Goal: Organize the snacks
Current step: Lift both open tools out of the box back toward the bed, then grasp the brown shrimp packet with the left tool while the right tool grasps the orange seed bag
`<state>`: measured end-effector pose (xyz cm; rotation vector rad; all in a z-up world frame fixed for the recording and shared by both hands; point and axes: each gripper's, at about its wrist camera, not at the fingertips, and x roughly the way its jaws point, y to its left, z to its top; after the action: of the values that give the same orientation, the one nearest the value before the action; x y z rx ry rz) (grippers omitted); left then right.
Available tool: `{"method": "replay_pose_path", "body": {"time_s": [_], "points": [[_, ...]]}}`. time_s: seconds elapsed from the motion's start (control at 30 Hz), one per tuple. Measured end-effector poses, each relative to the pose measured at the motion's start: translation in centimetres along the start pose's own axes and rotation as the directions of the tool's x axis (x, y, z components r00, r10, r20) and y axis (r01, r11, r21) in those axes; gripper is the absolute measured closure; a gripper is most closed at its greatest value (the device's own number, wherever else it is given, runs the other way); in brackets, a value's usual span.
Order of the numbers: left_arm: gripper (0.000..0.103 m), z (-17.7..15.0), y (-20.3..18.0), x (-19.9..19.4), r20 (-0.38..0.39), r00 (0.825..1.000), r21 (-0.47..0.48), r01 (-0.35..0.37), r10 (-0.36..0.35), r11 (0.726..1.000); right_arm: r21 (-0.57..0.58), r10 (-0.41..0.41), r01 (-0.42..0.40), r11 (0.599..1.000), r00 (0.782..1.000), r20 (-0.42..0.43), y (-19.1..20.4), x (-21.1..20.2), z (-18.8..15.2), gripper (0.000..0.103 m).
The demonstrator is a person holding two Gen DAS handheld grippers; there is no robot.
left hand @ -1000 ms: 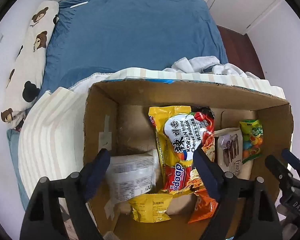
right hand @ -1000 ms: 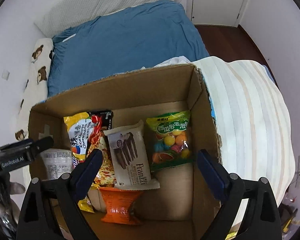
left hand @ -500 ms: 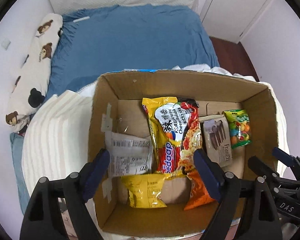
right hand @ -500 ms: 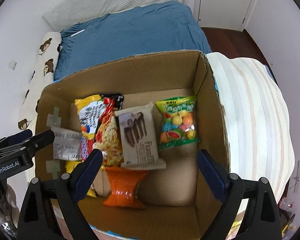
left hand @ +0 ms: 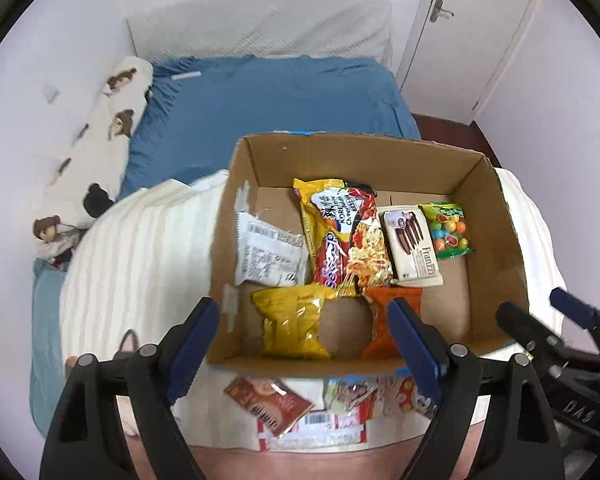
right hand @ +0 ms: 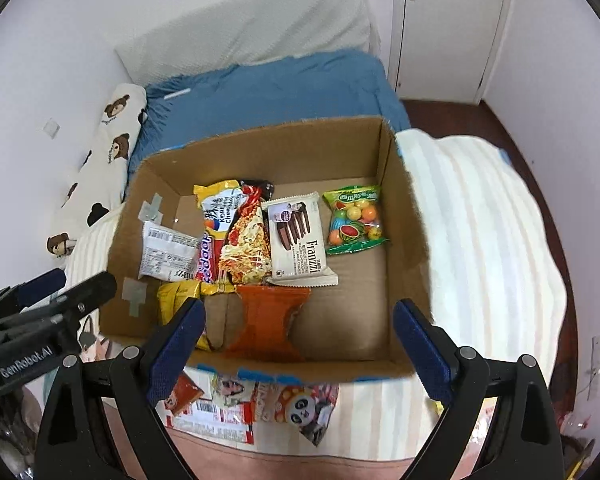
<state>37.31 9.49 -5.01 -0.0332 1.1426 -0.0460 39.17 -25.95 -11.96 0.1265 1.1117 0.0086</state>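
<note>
A cardboard box (left hand: 496, 216) (right hand: 404, 216) sits on a striped blanket and holds several snack packs: a white pack (left hand: 268, 256), a yellow and red noodle pack (left hand: 340, 232), a Franzzi wafer pack (left hand: 414, 246) (right hand: 300, 240), a green candy bag (left hand: 448, 230) (right hand: 354, 220), a yellow bag (left hand: 294, 320) and an orange bag (right hand: 268, 320). More packs (left hand: 284, 404) (right hand: 296, 404) lie on the blanket in front of the box. My left gripper (left hand: 304, 340) and right gripper (right hand: 296, 340) are open and empty, hovering above the box's near edge.
The striped blanket (left hand: 140, 264) (right hand: 480, 248) covers the near part of a bed with a blue sheet (left hand: 268, 112). A bear-print pillow (left hand: 96, 160) lies along the left wall. A door (right hand: 444, 28) and dark floor are at the far right.
Both grippers have risen and drawn back from the box. The box now looks smaller and the packs in front of it have come into view. Both stay open.
</note>
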Motion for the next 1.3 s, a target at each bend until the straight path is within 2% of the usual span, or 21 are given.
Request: {"method": "replay_pose_path", "body": {"time_s": [0.07, 0.27, 0.53, 0.63, 0.73, 0.83, 0.97, 1.03, 1.13, 1.2, 1.27, 1.3], "points": [[0.017, -1.1, -0.1, -1.5, 0.034, 0.999, 0.009, -0.020, 0.020, 1.000, -0.003, -0.006, 0.006, 1.000, 0.999, 0.032, 0.1, -1.6, -0.8, 0.006], [0.017, -3.3, 0.0, -5.4, 0.103, 0.994, 0.013, -0.024, 0.023, 1.000, -0.012, -0.003, 0.004, 1.000, 0.995, 0.095, 0.1, -5.7, -3.0, 0.006], [0.017, -6.0, 0.1, -8.3, 0.140, 0.989, 0.001, -0.036, 0.036, 0.999, 0.024, 0.060, -0.062, 0.998, 0.993, 0.102, -0.6, -8.2, -6.0, 0.006], [0.017, -7.1, 0.6, -7.9, 0.120, 0.992, -0.015, -0.039, 0.041, 0.999, 0.049, 0.076, -0.080, 0.996, 0.994, 0.081, -1.2, -7.9, -7.2, 0.006], [0.017, -8.8, 1.3, -6.2, 0.061, 0.997, -0.037, -0.045, 0.048, 0.998, 0.086, 0.087, -0.089, 0.992, 0.996, 0.030, -2.1, -6.1, -8.7, 0.006], [0.017, -10.5, 2.3, -3.5, -0.015, 0.998, -0.077, -0.055, 0.054, 0.995, 0.120, 0.103, -0.101, 0.988, 0.995, -0.014, -2.7, -3.3, -9.7, 0.006], [0.017, -12.2, 3.7, 0.2, -0.107, 0.992, -0.134, -0.081, 0.067, 0.988, 0.205, 0.143, -0.121, 0.971, 0.985, -0.096, -4.0, 2.6, -10.9, 0.006], [0.017, -12.8, 4.4, 2.1, -0.150, 0.986, -0.160, -0.096, 0.072, 0.983, 0.252, 0.162, -0.123, 0.960, 0.977, -0.140, -4.6, 6.1, -11.4, 0.009], [0.017, -13.1, 5.1, 4.2, -0.193, 0.978, -0.189, -0.113, 0.076, 0.975, 0.305, 0.183, -0.120, 0.945, 0.965, -0.186, -5.3, 10.1, -11.9, 0.035], [0.017, -13.2, 5.5, 5.7, -0.222, 0.972, -0.202, -0.122, 0.076, 0.972, 0.350, 0.222, -0.134, 0.927, 0.948, -0.227, -5.9, 12.7, -12.5, 0.051], [0.017, -13.1, 5.9, 6.9, -0.240, 0.969, -0.221, -0.119, 0.065, 0.968, 0.380, 0.257, -0.153, 0.912, 0.936, -0.240, -6.2, 13.9, -13.1, 0.060], [0.017, -13.0, 6.0, 7.6, -0.248, 0.967, -0.235, -0.119, 0.059, 0.965, 0.386, 0.268, -0.164, 0.908, 0.934, -0.234, -6.2, 14.0, -13.5, 0.061]]}}
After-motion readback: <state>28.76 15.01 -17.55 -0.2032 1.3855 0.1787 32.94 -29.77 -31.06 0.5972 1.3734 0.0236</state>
